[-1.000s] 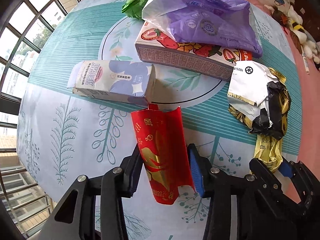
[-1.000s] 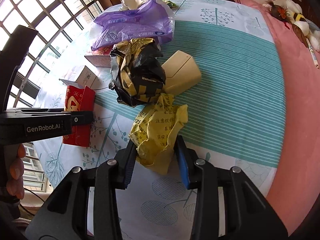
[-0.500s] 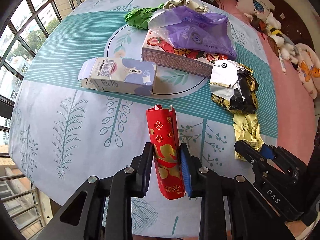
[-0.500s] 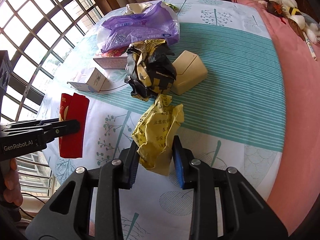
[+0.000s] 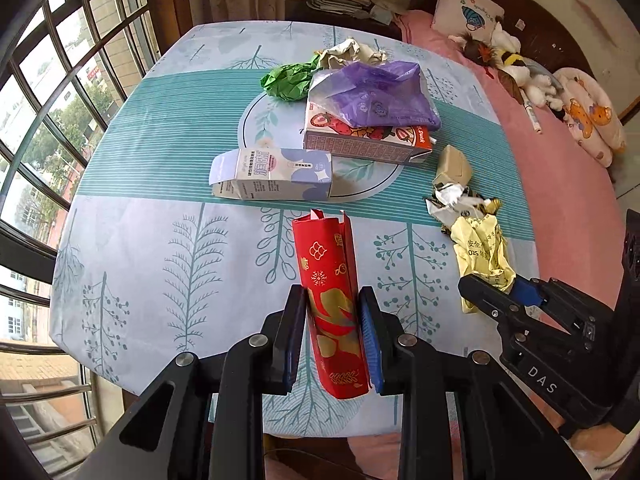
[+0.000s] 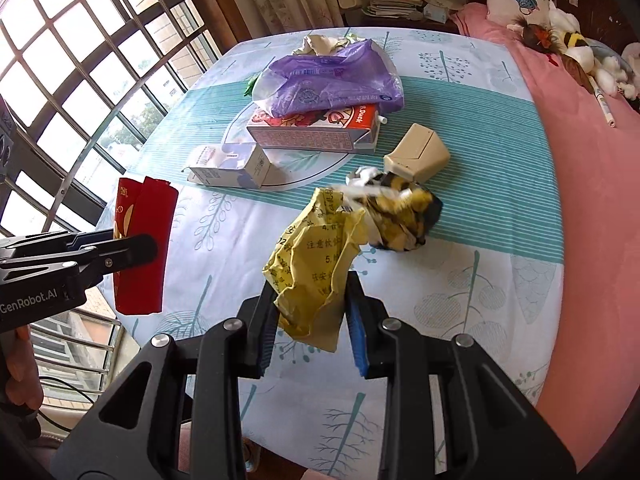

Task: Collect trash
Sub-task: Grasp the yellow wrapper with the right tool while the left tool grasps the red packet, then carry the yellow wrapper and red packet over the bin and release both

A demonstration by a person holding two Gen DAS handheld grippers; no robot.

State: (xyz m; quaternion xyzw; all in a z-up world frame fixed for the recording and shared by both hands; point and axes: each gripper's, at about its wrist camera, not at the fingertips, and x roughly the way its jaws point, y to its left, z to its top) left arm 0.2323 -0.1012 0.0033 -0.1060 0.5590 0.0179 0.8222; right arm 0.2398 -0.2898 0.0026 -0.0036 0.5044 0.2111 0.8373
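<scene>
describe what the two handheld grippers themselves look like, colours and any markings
Both are matte black, angular frames with triangular cut-outs and silver round bolt heads at the joints. The fingers carry ribbed blue pads on their inner faces. The left gripper has white "GenRobot.AI" lettering on its side, seen from the right wrist view; the right gripper shows white "DAS" lettering in the left wrist view. No sleeve shows.
</scene>
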